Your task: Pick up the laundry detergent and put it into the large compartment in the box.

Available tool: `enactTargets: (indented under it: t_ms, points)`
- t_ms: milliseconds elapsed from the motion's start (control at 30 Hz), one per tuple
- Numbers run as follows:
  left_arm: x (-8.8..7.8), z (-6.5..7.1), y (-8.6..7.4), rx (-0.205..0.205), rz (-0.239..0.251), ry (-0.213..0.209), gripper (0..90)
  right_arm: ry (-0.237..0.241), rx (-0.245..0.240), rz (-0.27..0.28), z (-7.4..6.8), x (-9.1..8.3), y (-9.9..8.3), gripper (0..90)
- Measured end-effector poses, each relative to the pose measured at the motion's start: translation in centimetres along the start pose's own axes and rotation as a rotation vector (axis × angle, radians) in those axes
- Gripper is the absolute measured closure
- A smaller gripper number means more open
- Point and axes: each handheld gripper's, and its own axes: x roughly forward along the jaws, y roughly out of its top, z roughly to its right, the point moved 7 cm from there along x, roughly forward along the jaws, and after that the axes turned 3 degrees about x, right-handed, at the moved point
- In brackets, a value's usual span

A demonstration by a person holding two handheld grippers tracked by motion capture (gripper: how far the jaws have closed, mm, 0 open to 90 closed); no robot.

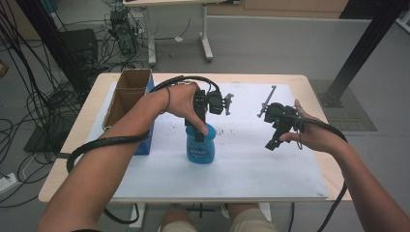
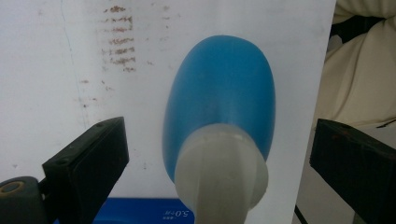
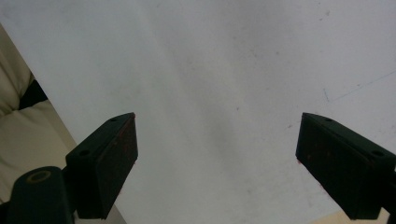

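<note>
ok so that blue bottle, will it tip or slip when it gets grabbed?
The blue bottle stands upright on a broad base, so it probably won't tip easily. Its smooth rounded plastic may slip or squash. The left tool, open around the pale neck, likely grips there better.

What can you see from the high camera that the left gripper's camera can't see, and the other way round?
High view alone: the cardboard box at the table's left edge, the right gripper held open above the white mat, both forearms, and the bottle's label.

Left gripper view alone: a close look at the bottle's pale cap between the two open jaws, with a gap on each side, plus brown smudges on the mat, sharp and near.

Both share: the blue bottle, the left gripper over it, and the white mat.
</note>
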Motion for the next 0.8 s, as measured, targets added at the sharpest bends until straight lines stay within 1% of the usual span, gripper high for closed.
enactTargets:
  t_ms: [533, 600, 800]
  points:
    - [1.2, 0.0, -0.3, 0.001, -0.007, -0.015, 5.0, 0.005, -0.003, -0.006, -0.1, 0.4, 0.4, 13.0]
    - [1.2, 0.0, -0.4, -0.001, -0.006, -0.014, 5.0, 0.005, -0.012, -0.009, 0.0, 0.4, 0.4, 13.0]
    - [1.6, 0.1, -0.3, 0.003, -0.011, -0.02, 5.0, 0.007, -0.007, -0.007, -0.1, 0.4, 0.5, 13.0]
